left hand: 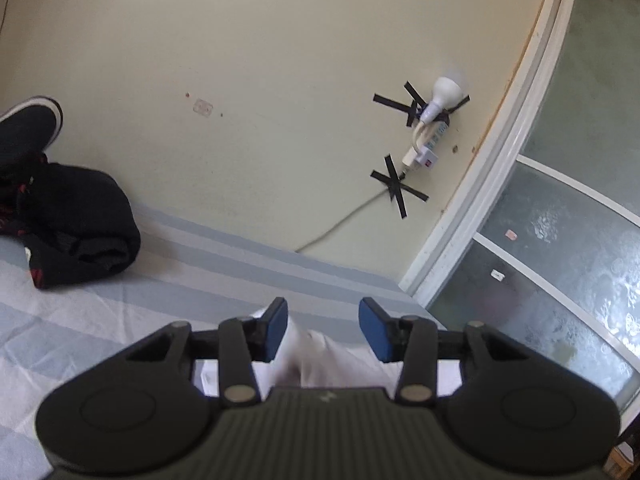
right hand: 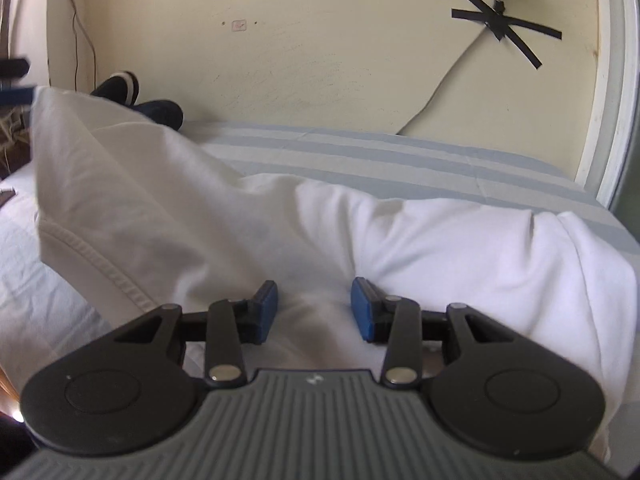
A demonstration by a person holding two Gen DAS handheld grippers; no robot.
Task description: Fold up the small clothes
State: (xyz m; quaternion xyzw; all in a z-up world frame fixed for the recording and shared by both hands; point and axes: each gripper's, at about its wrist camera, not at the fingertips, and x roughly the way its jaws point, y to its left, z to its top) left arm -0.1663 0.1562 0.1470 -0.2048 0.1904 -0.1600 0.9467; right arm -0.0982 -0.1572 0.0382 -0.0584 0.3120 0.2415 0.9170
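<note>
Between the blue pads of the right gripper [right hand: 314, 306] sits a soft hump of the white garment [right hand: 420, 236], but the jaws stand apart and nothing is pinched, so that one reads as let go. Same story on the left gripper [left hand: 323, 330]: pads spread, white cloth showing underneath and between them, not squeezed as far as I can tell. Moving outward, the garment is spread across the striped bedsheet [right hand: 380, 152], with one hemmed flap [right hand: 100, 184] raised up at the left of the right wrist view. It looks lifted, though what's holding it up sits right at the frame edge and I can't make it out. Off to the side, near the wall, there's a dark bundle of clothes [left hand: 76, 224] that looks roughly rolled. My guess: we're mid-fold on the white piece. It's still lumpy, not flat or squared, so most of the folding is left.
</note>
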